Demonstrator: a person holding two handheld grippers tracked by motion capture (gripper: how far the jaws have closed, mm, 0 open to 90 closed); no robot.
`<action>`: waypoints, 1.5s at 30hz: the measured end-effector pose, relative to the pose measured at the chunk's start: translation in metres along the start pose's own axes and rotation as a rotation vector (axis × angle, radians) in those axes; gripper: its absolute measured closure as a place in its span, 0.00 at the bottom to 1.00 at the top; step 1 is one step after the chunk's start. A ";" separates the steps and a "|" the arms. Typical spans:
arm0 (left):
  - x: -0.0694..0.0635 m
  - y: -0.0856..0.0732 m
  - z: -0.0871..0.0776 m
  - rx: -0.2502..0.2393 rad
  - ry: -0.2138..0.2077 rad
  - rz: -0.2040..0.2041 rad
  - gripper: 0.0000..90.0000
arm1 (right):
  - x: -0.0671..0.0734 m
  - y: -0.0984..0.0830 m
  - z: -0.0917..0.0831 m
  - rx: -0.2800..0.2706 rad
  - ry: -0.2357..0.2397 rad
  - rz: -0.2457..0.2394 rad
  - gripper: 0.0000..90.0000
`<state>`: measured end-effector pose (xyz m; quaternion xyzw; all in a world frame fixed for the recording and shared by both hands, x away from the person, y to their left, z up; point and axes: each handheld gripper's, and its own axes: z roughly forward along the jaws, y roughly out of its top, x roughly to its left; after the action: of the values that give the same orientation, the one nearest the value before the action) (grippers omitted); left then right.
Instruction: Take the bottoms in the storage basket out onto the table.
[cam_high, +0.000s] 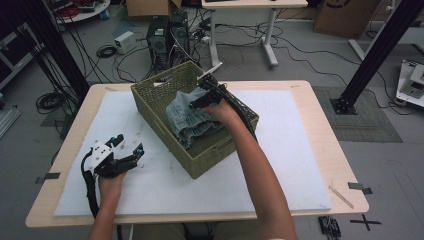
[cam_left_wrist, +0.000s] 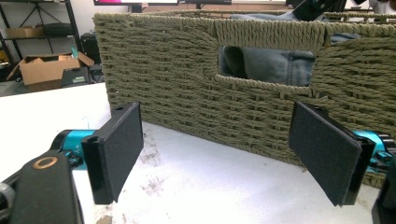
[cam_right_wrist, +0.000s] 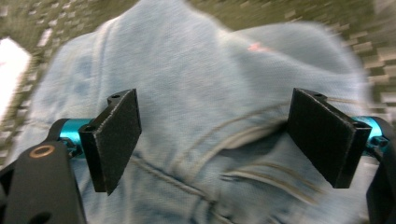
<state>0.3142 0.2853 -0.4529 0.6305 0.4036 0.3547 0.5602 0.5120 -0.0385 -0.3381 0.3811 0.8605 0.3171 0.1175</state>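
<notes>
Up close, blurred jeans (cam_right_wrist: 210, 121) seams.

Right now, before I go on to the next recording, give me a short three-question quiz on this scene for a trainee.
1. True or false: the jeans lie on the white mat outside the basket.
2. How do the right gripper's jaws stand? A) wide apart above the denim, B) clamped on the basket's rim, C) shut on a cable.
3. What does the left gripper face across the mat?

Key
1. False: the jeans are inside the woven basket.
2. A: both pads stand apart with the denim beyond them.
3. The basket's side wall with its handle opening, through which denim shows; its own jaws are open with nothing between them.
</notes>
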 end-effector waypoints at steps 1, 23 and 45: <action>0.000 0.000 0.000 0.002 -0.001 0.003 0.20 | 0.001 0.000 0.005 0.025 0.035 0.011 0.20; -0.001 0.000 0.000 -0.004 -0.002 0.004 0.20 | -0.003 -0.012 0.051 0.197 0.092 0.009 0.74; -0.001 0.000 -0.001 -0.005 0.002 0.007 0.21 | -0.026 -0.020 -0.031 -0.168 0.199 0.025 0.90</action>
<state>0.3131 0.2847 -0.4530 0.6300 0.4011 0.3584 0.5601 0.5038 -0.0817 -0.3280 0.3472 0.8335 0.4258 0.0591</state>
